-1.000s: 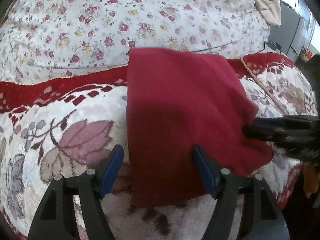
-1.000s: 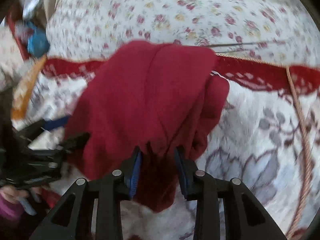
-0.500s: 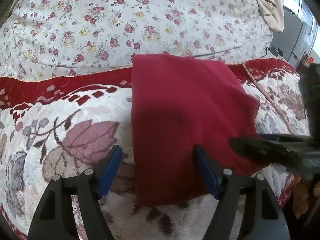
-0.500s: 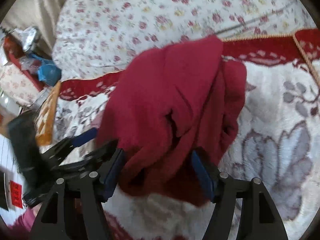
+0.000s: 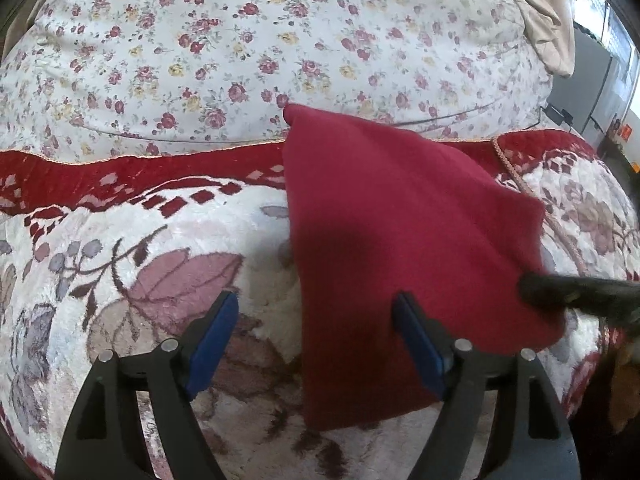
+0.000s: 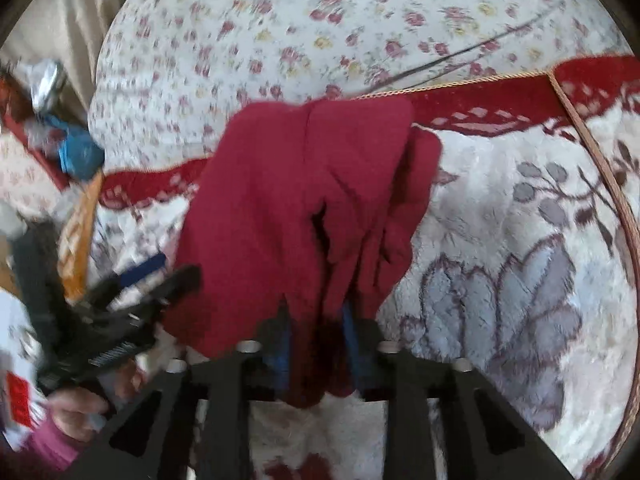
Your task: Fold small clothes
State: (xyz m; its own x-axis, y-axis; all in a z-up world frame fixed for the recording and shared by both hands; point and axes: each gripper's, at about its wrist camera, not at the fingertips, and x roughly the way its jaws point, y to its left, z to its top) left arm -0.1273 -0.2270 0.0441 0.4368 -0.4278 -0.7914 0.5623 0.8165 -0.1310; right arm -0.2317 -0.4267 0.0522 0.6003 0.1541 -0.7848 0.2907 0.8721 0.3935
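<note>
Two tools work one dark red garment (image 5: 404, 240) that lies on a plush flowered rug (image 5: 120, 272), its far end reaching over the rug's red border onto the floral quilt (image 5: 240, 40) beyond. The left tool (image 5: 316, 340) hangs over the garment's near left part with its blue pads wide apart and widening; the left pad stands over bare rug and the right pad over the cloth, neither pressing anything, so this tool has let go. The right tool (image 6: 316, 344) has a bunched fold of the same cloth between its pads at the garment's near right corner; its jaws are narrow, and the fabric gathers into them and drapes down in front, so it looks clamped on that bunch, though the picture there is blurred. From the left wrist view only a dark finger of that tool shows, at the garment's right edge. A hand (image 6: 76, 412) in a pink sleeve carries the left tool at the lower left of the right wrist view. My reading is that one fold is in hand: the left side already lies smooth and square, while the right side is rumpled in loose ridges. The next move calls for carrying the held corner across or laying it flat, and the freed left tool would do well to pin or smooth the cloth so it does not drag.
</note>
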